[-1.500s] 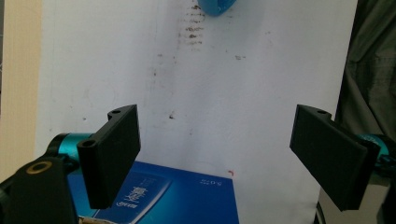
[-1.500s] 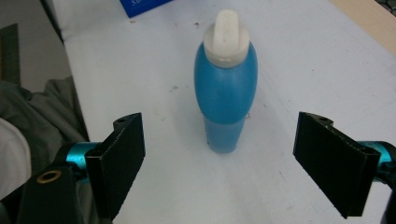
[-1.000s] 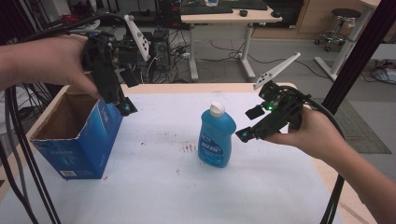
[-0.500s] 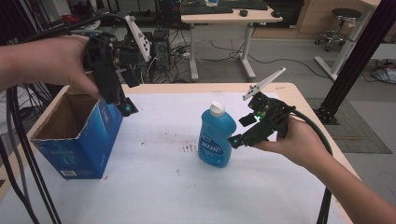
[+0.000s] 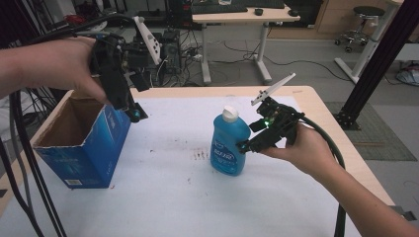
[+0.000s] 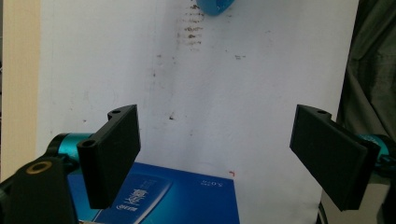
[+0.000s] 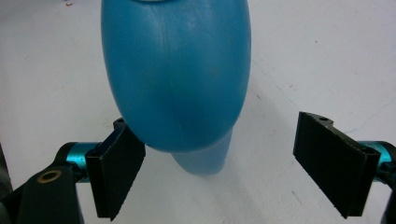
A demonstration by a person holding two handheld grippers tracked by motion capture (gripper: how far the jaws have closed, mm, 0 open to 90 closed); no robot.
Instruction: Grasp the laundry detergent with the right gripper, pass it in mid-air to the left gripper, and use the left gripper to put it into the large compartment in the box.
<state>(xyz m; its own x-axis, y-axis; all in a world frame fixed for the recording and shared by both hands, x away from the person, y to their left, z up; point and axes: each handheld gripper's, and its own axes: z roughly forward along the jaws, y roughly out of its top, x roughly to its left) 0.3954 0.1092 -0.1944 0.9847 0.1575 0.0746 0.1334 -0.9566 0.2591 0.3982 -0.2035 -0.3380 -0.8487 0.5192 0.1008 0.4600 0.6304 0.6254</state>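
A blue bottle (image 5: 228,142) with a white cap stands upright mid-table on the white sheet. My right gripper (image 5: 246,145) is open at its right side, tips close to the bottle's body. In the right gripper view the bottle (image 7: 176,74) looms between the wide-apart jaws, nearer the left one, with no grip on it. My left gripper (image 5: 134,114) is open and held in the air over the right rim of an open blue cardboard box (image 5: 81,148). The left gripper view looks down past its jaws at the box's blue side (image 6: 163,196).
The white sheet (image 5: 173,197) covers a wooden table whose edge (image 5: 341,143) runs along the right. Dark smudges (image 5: 199,155) mark the sheet left of the bottle. Cables hang at the left. Desks and a stool stand beyond the table.
My right gripper has moved left toward the bottle and now has its jaws around the bottle's side. The left gripper has stayed over the box.
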